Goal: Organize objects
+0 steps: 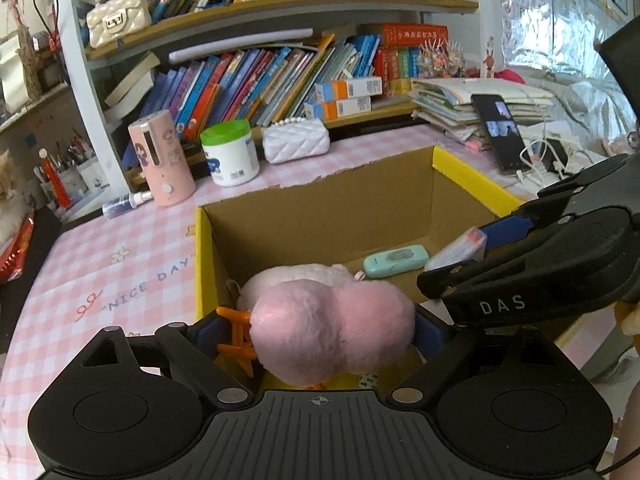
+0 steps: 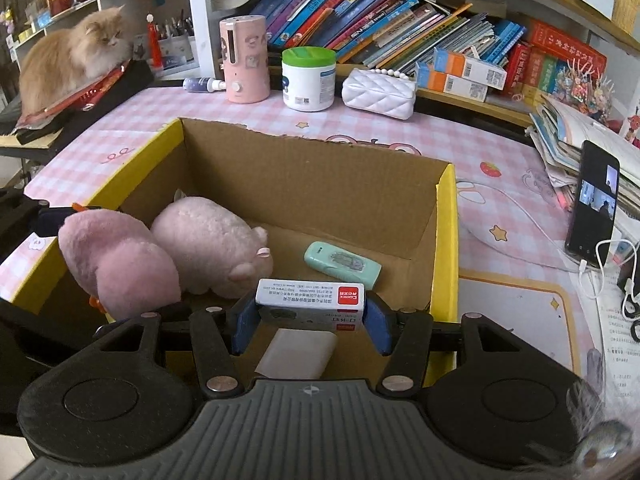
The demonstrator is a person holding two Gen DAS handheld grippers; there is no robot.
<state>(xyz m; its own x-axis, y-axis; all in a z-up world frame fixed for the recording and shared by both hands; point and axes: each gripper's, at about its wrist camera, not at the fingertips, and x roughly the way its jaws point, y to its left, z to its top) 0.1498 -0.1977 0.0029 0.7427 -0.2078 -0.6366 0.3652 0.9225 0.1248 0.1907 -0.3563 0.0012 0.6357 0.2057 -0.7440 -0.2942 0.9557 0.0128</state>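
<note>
An open cardboard box [image 1: 320, 204] [image 2: 304, 168] with yellow flaps stands on the pink checked table. My left gripper [image 1: 332, 336] is shut on a pink plush toy with orange feet [image 1: 336, 332] [image 2: 116, 260], held at the box's near left edge. My right gripper [image 2: 310, 312] is shut on a small white box with a red label [image 2: 310, 294] [image 1: 460, 250], held over the box's near right side. Inside the box lie a pale pink plush pig [image 2: 212, 244] [image 1: 296, 272] and a mint green case [image 2: 342, 266] [image 1: 396, 260]. A white block [image 2: 296, 352] lies below my right gripper.
Behind the box stand a pink cylinder device [image 1: 162, 160], a green-lidded white jar [image 1: 230, 152], a white quilted purse [image 1: 296, 140] and a spray bottle [image 1: 128, 202]. A phone [image 2: 592, 208] leans on stacked papers at the right. A cat [image 2: 76, 56] sits at the left. Bookshelves line the back.
</note>
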